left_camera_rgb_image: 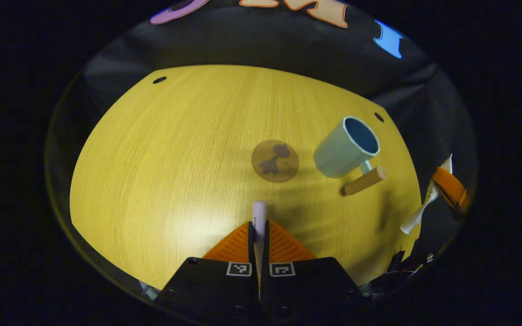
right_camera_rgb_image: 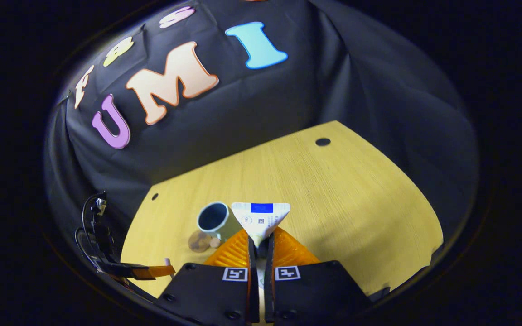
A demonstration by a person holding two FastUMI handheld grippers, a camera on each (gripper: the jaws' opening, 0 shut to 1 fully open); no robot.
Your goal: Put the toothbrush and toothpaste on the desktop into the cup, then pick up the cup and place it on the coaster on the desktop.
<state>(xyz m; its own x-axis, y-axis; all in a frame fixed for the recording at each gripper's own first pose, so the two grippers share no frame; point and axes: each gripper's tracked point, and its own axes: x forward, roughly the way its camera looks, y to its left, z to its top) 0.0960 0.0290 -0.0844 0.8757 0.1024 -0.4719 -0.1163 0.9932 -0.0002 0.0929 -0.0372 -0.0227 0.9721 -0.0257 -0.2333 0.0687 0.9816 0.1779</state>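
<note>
My left gripper point(left_camera_rgb_image: 259, 225) is shut on a pale toothbrush point(left_camera_rgb_image: 258, 213), which sticks out forward above the yellow wooden desktop point(left_camera_rgb_image: 161, 172). Ahead of it lies a round brown coaster point(left_camera_rgb_image: 275, 160) with a leaf print. To the coaster's right stands a pale blue cup point(left_camera_rgb_image: 347, 147) with a wooden handle point(left_camera_rgb_image: 365, 181). My right gripper point(right_camera_rgb_image: 261, 238) is shut on a white toothpaste tube point(right_camera_rgb_image: 261, 216), its flat end up, held above the desk just right of the cup point(right_camera_rgb_image: 215, 219). In the left gripper view the right gripper point(left_camera_rgb_image: 451, 190) with the tube point(left_camera_rgb_image: 426, 201) hangs at the far right.
The desktop has small dark holes near its back corners point(left_camera_rgb_image: 159, 80) point(right_camera_rgb_image: 322, 141). Black cloth walls close in behind and beside the desk. In the right gripper view the left gripper point(right_camera_rgb_image: 138, 271) and its cable sit at the lower left edge.
</note>
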